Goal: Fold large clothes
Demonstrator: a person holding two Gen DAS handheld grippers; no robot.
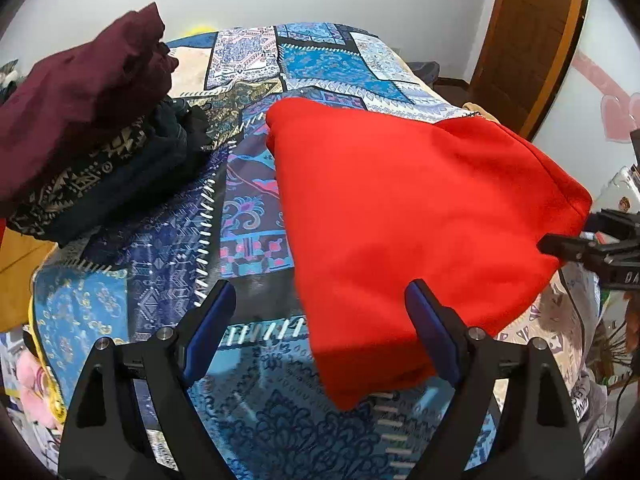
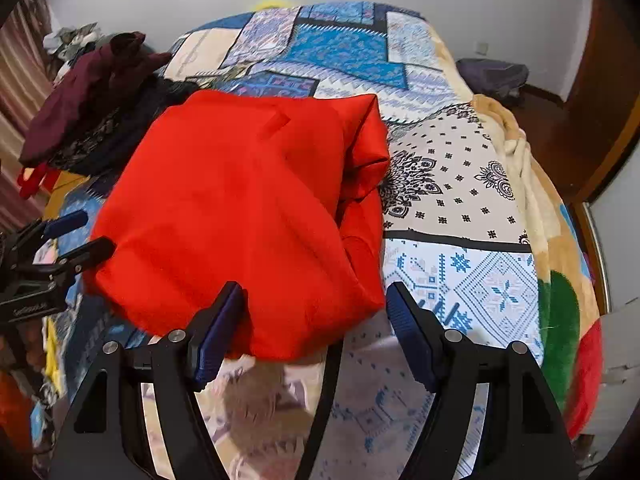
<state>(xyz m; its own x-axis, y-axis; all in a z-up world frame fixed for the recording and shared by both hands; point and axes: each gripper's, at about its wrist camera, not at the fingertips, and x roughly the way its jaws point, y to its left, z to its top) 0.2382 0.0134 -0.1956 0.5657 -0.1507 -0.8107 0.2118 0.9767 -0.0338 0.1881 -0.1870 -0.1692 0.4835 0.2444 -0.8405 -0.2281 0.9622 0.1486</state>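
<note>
The red garment [image 2: 248,216] lies folded into a thick bundle on the patterned bedspread [image 2: 460,208], near the bed's near edge and roughly in the middle between my two grippers. Its top is smooth; on the right side, seen from my right wrist, the layers bunch into a rumpled fold.

My left gripper [image 1: 320,328] hangs over the garment's near left corner with its jaws spread wide. The right blue pad [image 1: 432,336] sits in front of the red cloth, the left one over bare bedspread, and nothing is pinched between them. My right gripper [image 2: 316,328] hangs at the near right corner, jaws well apart too; the red hem lies between the fingers, but the pads do not press on it, so I hold nothing with either hand.

Beyond the garment's left side, well apart from it, stands one pile of folded clothes [image 1: 92,140]: a maroon piece [image 1: 80,92] on top, a dark one with a pale pattern under it, and a dark navy one beside that, so three that I can count. A small red scrap [image 2: 34,180] shows by the pile's near end. A cream blanket [image 2: 516,144] runs along the bed's right edge. A wooden door [image 1: 532,40] stands beyond the bed on the right. Nothing lies on the garment or blocks either gripper.
</note>
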